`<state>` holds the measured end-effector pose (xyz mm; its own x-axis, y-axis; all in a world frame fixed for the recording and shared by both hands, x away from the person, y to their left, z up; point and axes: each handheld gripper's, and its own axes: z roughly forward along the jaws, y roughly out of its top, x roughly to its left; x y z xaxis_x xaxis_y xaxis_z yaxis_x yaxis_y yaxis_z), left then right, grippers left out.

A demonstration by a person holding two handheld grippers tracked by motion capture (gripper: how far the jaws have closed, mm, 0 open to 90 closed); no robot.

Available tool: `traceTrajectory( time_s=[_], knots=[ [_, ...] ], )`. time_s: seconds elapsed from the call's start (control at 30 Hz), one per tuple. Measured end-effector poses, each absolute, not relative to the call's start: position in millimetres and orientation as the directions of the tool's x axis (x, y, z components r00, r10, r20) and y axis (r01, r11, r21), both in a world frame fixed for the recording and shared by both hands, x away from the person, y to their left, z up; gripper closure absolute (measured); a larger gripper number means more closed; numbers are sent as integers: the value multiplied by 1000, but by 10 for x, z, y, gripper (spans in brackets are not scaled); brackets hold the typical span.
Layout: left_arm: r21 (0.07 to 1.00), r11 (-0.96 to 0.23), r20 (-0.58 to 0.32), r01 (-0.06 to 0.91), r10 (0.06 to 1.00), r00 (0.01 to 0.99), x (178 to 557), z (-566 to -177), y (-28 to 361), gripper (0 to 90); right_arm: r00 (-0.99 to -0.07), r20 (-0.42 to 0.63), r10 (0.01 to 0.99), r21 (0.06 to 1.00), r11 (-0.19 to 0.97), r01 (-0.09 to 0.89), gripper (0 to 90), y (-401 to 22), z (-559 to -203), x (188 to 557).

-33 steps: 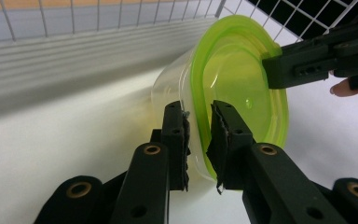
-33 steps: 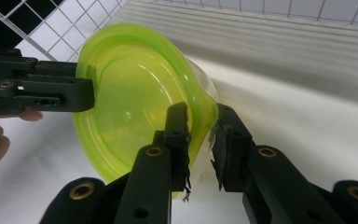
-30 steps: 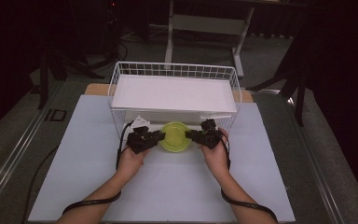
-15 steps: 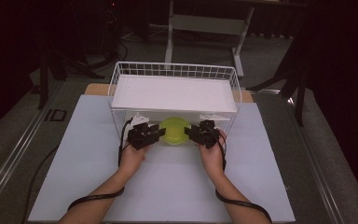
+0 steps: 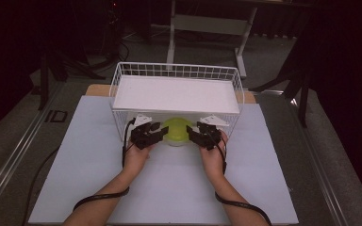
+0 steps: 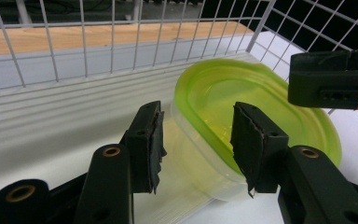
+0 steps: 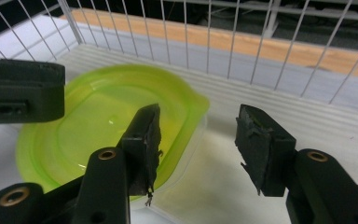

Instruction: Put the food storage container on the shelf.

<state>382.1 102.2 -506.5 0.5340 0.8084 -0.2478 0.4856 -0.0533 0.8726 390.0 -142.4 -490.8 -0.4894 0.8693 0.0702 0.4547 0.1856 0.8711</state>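
Observation:
A clear container with a lime-green lid (image 5: 176, 130) sits at the open front of a white wire rack (image 5: 176, 70), partly under its white shelf (image 5: 176, 93). My left gripper (image 5: 154, 133) is at the container's left end and my right gripper (image 5: 194, 134) at its right end. In the left gripper view the left gripper (image 6: 198, 149) is open, with an end of the container (image 6: 261, 105) between its jaws. In the right gripper view the right gripper (image 7: 200, 149) is open; one finger (image 7: 144, 144) lies over the lid (image 7: 93, 121), the other beside the container.
The rack stands at the back of a pale mat (image 5: 179, 188) on the table, with a wooden board (image 5: 96, 89) behind it. Wire walls (image 6: 84, 46) (image 7: 209, 42) close the rack's back and sides. A stand's legs (image 5: 207, 23) rise beyond the table.
Both hands and the green-lidded container have moved away from me, so the container now lies farther under the rack's shelf.

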Motion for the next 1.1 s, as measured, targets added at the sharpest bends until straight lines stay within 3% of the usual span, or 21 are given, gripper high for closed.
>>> traceTrajectory(
  time_s=[0.5, 0.77, 1.07, 1.1],
  knots=[
    [881, -73, -239, 467, 784, 574, 3572, -4988, 1064, 481, -525, 114, 844, 870, 170, 462, 521, -1522, -4845, 3629],
    [873, -77, -251, 482, 776, 578, 3340, -4935, 1178, 476, -559, 64, 826, 873, 225, 432, 540, -1452, -4806, 3393],
    [837, -50, -307, 545, 781, 543, 3086, -4882, 1326, 269, -582, 62, 811, 850, 262, 457, 649, -1382, -4907, 3254],
    [835, -55, -305, 548, 782, 544, 3060, -4887, 1326, 229, -581, 74, 810, 842, 262, 472, 705, -1375, -4925, 3258]
  ],
)
